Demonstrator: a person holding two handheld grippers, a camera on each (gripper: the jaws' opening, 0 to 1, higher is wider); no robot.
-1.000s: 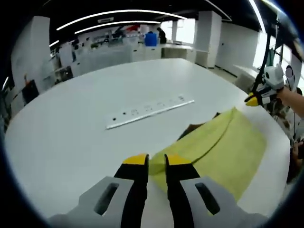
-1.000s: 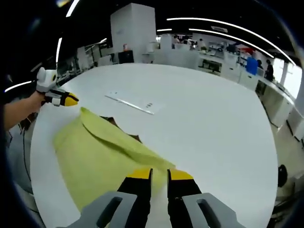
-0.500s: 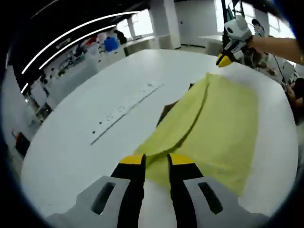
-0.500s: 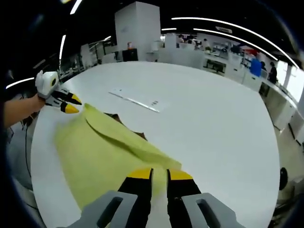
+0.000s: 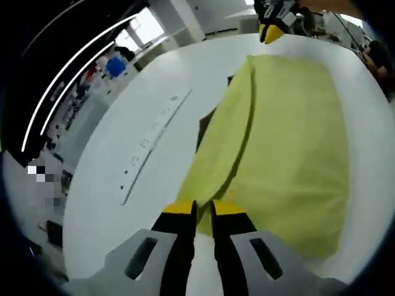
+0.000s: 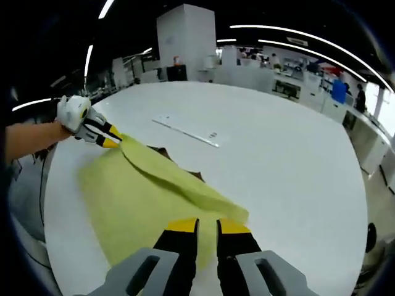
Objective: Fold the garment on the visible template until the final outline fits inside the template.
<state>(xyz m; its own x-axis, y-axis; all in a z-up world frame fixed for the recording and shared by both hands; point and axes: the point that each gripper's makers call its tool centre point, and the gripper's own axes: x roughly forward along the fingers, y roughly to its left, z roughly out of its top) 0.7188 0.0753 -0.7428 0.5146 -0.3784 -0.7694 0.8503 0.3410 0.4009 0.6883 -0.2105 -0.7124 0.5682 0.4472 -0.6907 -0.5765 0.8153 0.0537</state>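
Garment (image 5: pixel 290 142) yellow-green, long edge folded over, dark template (image 5: pixel 203 126) beneath, both hand-held grippers (image 5: pixel 203 206) (image 6: pixel 207 225) pinching its corners

Left gripper view sits low over the round white table (image 5: pixel 99 203), looking along its own jaws down the length of the yellow-green cloth garment (image 5: pixel 290 142), rolled so the table tilts. Right gripper view faces the same cloth (image 6: pixel 136 203) from the opposite end, close. Both share the cloth, the tabletop (image 6: pixel 290 166) and the long white strip (image 5: pixel 154 145) (image 6: pixel 185 131).
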